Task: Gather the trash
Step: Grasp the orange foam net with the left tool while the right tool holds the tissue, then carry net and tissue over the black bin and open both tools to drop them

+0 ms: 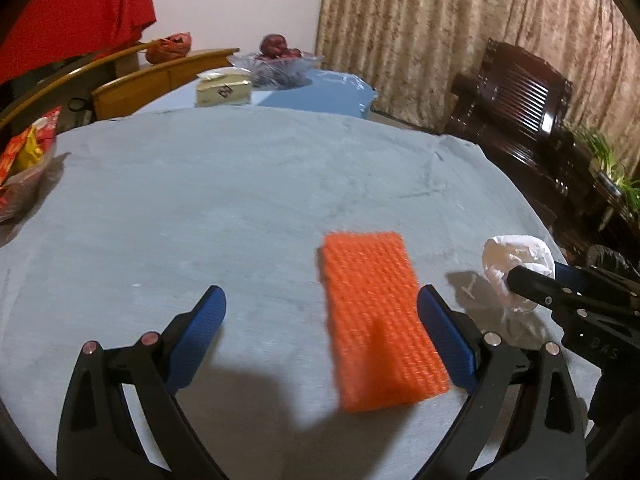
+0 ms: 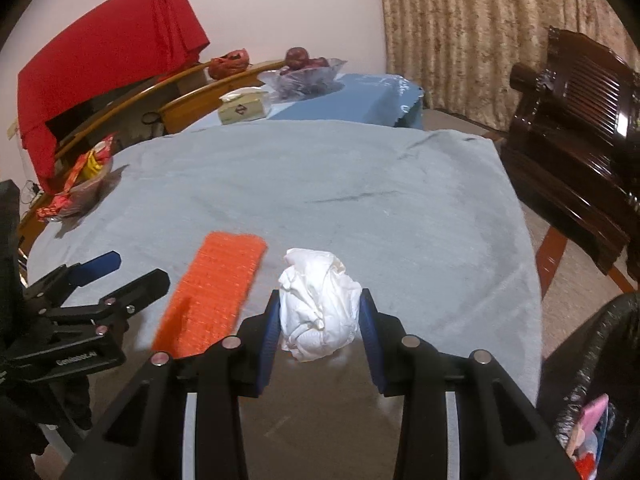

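A crumpled white paper wad (image 2: 316,308) sits between the blue pads of my right gripper (image 2: 320,298), which is shut on it near the table's front right edge. In the left wrist view the same wad (image 1: 508,256) shows at the right, in the right gripper (image 1: 536,272), and casts a shadow on the cloth beside it. An orange woven pad (image 1: 380,320) lies flat on the grey tablecloth (image 1: 240,200). My left gripper (image 1: 320,294) stands wide open just above the cloth. Its right finger is beside the pad's edge, and its pads hold nothing.
A bin lined with a black bag (image 2: 592,360) stands at the lower right, off the table. A bowl of snack packets (image 1: 24,168) sits at the left edge. Far back are a tissue box (image 1: 222,90) and a fruit bowl (image 1: 276,60). A dark wooden chair (image 1: 520,96) is on the right.
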A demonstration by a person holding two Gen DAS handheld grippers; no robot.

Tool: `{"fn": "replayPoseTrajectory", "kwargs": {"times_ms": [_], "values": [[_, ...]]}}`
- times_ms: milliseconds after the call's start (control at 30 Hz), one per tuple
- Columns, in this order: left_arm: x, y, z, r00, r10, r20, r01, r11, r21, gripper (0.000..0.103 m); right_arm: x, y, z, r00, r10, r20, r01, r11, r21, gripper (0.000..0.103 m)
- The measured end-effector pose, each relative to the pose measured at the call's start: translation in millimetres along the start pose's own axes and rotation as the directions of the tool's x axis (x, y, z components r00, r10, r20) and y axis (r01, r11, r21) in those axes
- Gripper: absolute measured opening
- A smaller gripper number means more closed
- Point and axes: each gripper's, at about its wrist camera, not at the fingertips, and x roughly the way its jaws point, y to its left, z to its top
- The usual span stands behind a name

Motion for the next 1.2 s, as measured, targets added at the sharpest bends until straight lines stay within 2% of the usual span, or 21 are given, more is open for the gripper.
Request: {"fn": "replayPoseTrajectory", "kwargs": {"times_ms": [67, 133, 333, 500, 533, 567, 600, 667, 700, 800, 1200], "values": [[6.3, -7.9, -1.5, 1.000, -0.012, -0.023, 0.012, 1.000, 0.011, 0.082, -0.6, -5.0, -2.0, 1.000, -0.003, 0.000, 0.003, 1.000, 0.009, 0.038], [13.9, -14.2, -2.7, 0.998, -0.030, -0.055, 0.031, 0.999, 0.015, 0.077, -1.6, -9.4, -3.3, 1.000, -0.002, 0.002, 0.002, 1.000, 0.019, 0.038], [32.9, -27.8, -9.7, 0.992, -0.028, -0.122, 0.029, 1.000, 0.005, 0.074, -5.8, -18.1, -7.5, 1.000, 0.004, 0.005, -0.005, 1.000, 0.030, 0.038], [37.6, -37.8, -14.3, 0.989, -0.034, -0.141, 0.034, 0.999, -0.002, 0.066, -9.1, -21.0, -9.3, 1.000, 0.013, 0.004, -0.013, 0.999, 0.033, 0.038], [37.2, -40.1, -14.2, 0.990, -0.031, -0.140, 0.031, 1.000, 0.000, 0.059, -10.0, -21.2, -9.8, 1.000, 0.014, 0.004, -0.014, 0.999, 0.035, 0.038], [36.5, -41.6, -14.1, 0.990, -0.034, -0.137, 0.035, 0.999, -0.001, 0.046, -11.1, -21.8, -10.1, 1.000, 0.017, 0.005, -0.017, 0.999, 0.038, 0.038], [35.8, -43.3, -14.0, 0.989, -0.048, -0.137, 0.048, 0.999, -0.005, 0.040, -12.0, -21.9, -10.0, 1.000, 0.018, 0.005, -0.018, 0.999, 0.039, 0.038], [34.0, -47.6, -13.0, 0.988, -0.072, -0.137, 0.071, 0.997, -0.005, 0.017, -14.4, -22.6, -10.2, 1.000, 0.020, 0.007, -0.020, 0.999, 0.044, 0.038], [33.3, -50.0, -12.2, 0.988, -0.078, -0.136, 0.078, 0.997, -0.003, 0.014, -16.2, -23.0, -10.1, 1.000, 0.021, 0.010, -0.022, 0.999, 0.046, 0.038], [26.6, -54.6, -9.1, 0.989, -0.080, -0.122, 0.081, 0.997, 0.000, 0.011, -21.0, -21.6, -8.9, 1.000, 0.021, 0.019, -0.022, 0.999, 0.044, 0.038], [-30.2, -67.7, 6.9, 0.995, -0.092, -0.043, 0.092, 0.996, 0.010, 0.011, -56.7, -15.4, 1.9, 0.996, 0.042, 0.085, -0.044, 0.999, 0.030, 0.038]]}}
